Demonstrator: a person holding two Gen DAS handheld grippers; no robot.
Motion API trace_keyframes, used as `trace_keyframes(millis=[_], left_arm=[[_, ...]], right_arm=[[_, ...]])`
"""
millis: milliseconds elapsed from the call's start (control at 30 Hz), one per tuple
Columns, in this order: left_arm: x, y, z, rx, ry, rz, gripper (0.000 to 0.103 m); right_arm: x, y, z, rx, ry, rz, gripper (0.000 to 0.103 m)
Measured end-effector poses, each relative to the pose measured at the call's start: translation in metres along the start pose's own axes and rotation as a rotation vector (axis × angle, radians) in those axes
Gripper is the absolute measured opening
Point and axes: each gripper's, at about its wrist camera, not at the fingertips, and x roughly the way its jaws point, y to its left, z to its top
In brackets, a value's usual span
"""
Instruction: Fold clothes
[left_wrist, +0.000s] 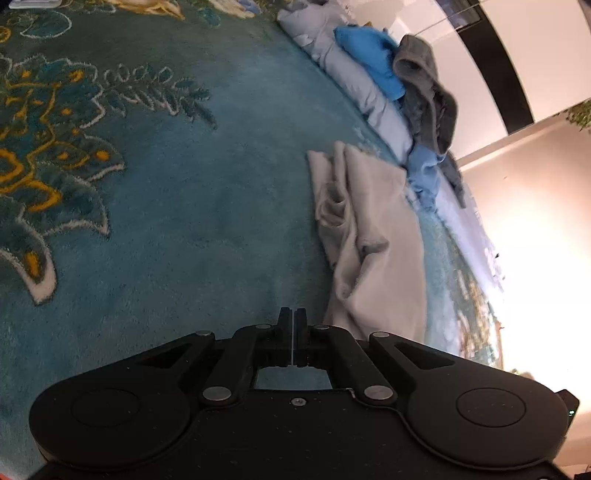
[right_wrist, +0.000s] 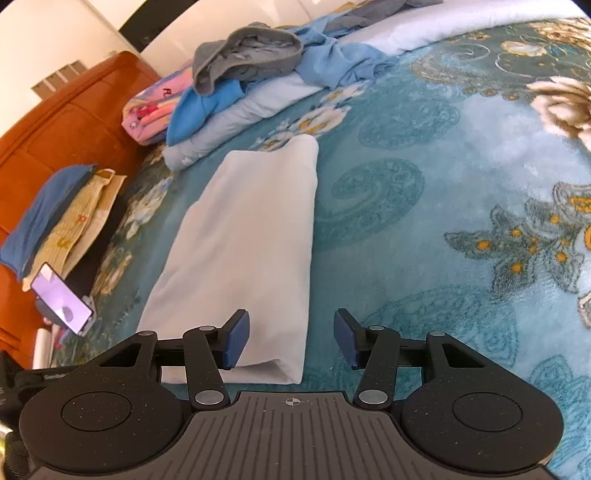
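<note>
White folded cloth (right_wrist: 251, 236) on teal blanket (right_wrist: 424, 184), right gripper (right_wrist: 291, 341) jaws apart.

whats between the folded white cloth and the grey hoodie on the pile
In the right wrist view, beyond the folded white cloth comes a strip of teal blanket, then a pale folded quilt and a blue garment under the grey hoodie.

A plush teal blanket patterned with gold and cream flowers (right_wrist: 424, 177) is covering the bed. An orange-brown padded headboard (right_wrist: 62, 125) is standing behind it, below a pale cream wall with a black stripe (left_wrist: 491, 62). Strong warm light is washing out the right side of the left wrist view.
</note>
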Motion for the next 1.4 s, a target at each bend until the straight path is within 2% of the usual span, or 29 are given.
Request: trace_keyframes(millis=[33, 67, 100, 167, 267, 400, 533, 667, 767, 833, 967, 1100, 1200, 1400], left_arm=[[-0.004, -0.001, 0.000, 0.009, -0.010, -0.012, 0.000], [-0.007, -0.002, 0.001, 0.020, -0.014, -0.025, 0.006], [-0.008, -0.003, 0.001, 0.026, -0.012, -0.043, 0.028], [-0.007, -0.006, -0.002, 0.020, 0.002, -0.080, 0.058], [0.001, -0.011, -0.017, 0.002, 0.043, -0.117, 0.060], [0.023, -0.015, -0.035, -0.077, 0.086, -0.139, 0.059], [0.040, -0.026, -0.042, -0.107, 0.011, -0.192, 0.059], [0.057, -0.030, -0.051, -0.187, -0.042, -0.226, 0.059], [0.064, -0.036, -0.053, -0.209, -0.096, -0.233, 0.059], [0.069, -0.037, -0.052, -0.235, -0.104, -0.220, 0.059], [0.070, -0.038, -0.048, -0.261, -0.110, -0.214, 0.059], [0.072, -0.033, -0.044, -0.283, -0.090, -0.224, 0.059], [0.071, -0.030, -0.042, -0.298, -0.067, -0.231, 0.057], [0.069, -0.033, -0.042, -0.289, -0.057, -0.200, 0.047]], right_arm=[[-0.001, 0.000, 0.001, -0.001, -0.006, 0.002, 0.049], [-0.003, -0.001, 0.002, 0.002, -0.012, 0.001, 0.049], [-0.004, -0.001, 0.003, 0.006, -0.017, 0.000, 0.049], [-0.005, -0.003, 0.003, 0.013, -0.023, 0.000, 0.049], [-0.005, -0.004, 0.001, 0.012, -0.018, 0.001, 0.049], [-0.004, -0.005, -0.001, 0.015, -0.008, 0.003, 0.049], [-0.005, -0.004, -0.003, 0.004, 0.001, 0.006, 0.049], [-0.009, -0.009, 0.001, 0.017, -0.010, 0.019, 0.050], [-0.009, -0.016, 0.008, 0.034, -0.021, 0.045, 0.050], [-0.004, -0.021, 0.019, 0.051, -0.026, 0.086, 0.050], [0.019, -0.028, 0.052, 0.077, -0.014, 0.172, 0.051], [0.057, -0.036, 0.088, 0.112, 0.015, 0.205, 0.061], [0.084, -0.044, 0.107, 0.152, 0.040, 0.237, 0.061], [0.128, -0.053, 0.133, 0.205, 0.081, 0.297, 0.061]])
